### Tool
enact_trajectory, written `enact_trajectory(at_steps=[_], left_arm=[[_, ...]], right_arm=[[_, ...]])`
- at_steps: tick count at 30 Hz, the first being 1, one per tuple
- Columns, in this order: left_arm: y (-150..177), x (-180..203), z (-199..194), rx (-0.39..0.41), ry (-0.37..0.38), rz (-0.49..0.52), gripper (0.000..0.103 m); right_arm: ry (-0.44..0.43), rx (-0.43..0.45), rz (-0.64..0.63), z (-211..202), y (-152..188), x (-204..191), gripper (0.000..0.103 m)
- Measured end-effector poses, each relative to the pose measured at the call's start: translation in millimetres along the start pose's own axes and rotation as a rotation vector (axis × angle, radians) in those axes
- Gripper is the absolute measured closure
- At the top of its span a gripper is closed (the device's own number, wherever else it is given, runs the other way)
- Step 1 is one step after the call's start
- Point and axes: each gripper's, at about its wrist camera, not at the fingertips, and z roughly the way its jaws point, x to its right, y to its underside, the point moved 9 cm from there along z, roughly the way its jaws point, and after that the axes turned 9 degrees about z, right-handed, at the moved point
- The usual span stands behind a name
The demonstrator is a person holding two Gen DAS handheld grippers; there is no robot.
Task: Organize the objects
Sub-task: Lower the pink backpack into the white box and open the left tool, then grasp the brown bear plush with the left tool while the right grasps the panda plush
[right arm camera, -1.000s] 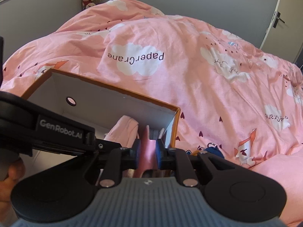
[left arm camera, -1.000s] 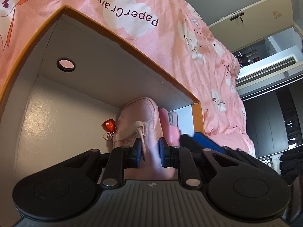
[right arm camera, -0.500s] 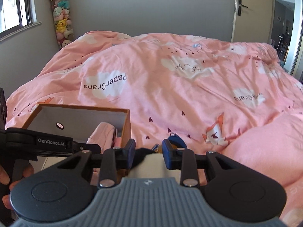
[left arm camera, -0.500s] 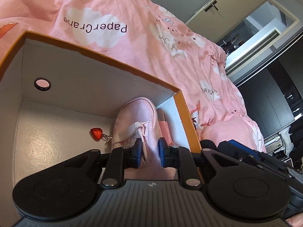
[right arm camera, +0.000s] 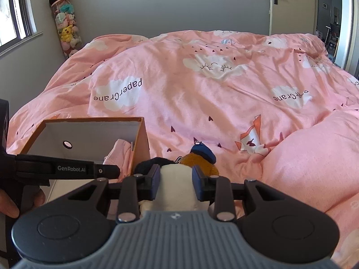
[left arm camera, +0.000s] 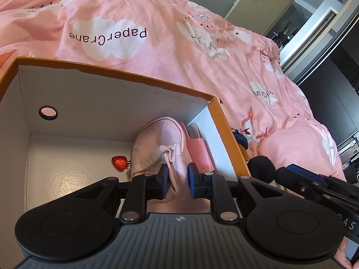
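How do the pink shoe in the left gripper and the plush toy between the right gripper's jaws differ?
The pink shoe is inside the orange box; the plush toy lies outside on the bedcover. The shoe is all pink with a red heart charm; the toy is white and black. Both sit between gripper pads.

Box: open-topped, orange outside, white inside, round hole in its far wall; sits on the pink duvet. Pink shoe lies in the box's right end, red heart charm on a chain at its left. Pink slab stands between shoe and right wall. White plush with black ear just outside the box, brown plush in a blue cap behind it.
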Motion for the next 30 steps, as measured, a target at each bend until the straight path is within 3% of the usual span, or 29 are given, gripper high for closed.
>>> enact_trajectory(at_steps=[3,5,8,11,14,18,27,30], left_arm=[[-2.5,-0.6,-3.8,0.003,-0.01,-0.005,0.074],[-5.3,0.3,-7.3,0.025,-0.019,0.0,0.058],[-11.8,2.8,-18.8,0.077,-0.035,-0.004,0.047],[-19.2,13.5,-35.6,0.123,-0.041,0.026,0.047],[-23.4,35.9,-50.7,0.134,0.008,0.087,0.047],[-19.6,59.2,-57.9,0.116,-0.029,0.149,0.048],[-7.8,71.7,-59.7,0.104,-0.044,0.134,0.05],[-6.3,72.8,-58.4,0.102,-0.032,0.125,0.051]], right_arm=[[-0.002,0.007,0.014,-3.5,-1.5,4.2,0.07],[-0.009,0.01,0.033,-6.7,-3.3,8.3,0.069],[-0.017,0.02,0.07,-13.1,-6.4,15.9,0.068],[-0.017,0.027,0.104,-20.3,-7.2,25.7,0.065],[-0.037,0.003,0.164,-23.8,-2.4,35.2,0.063],[-0.064,-0.049,0.2,-19.5,11.9,33.6,0.054],[-0.098,-0.086,0.154,-7.1,31.7,11.8,0.053],[-0.073,-0.096,0.137,2.7,33.8,13.0,0.043]])
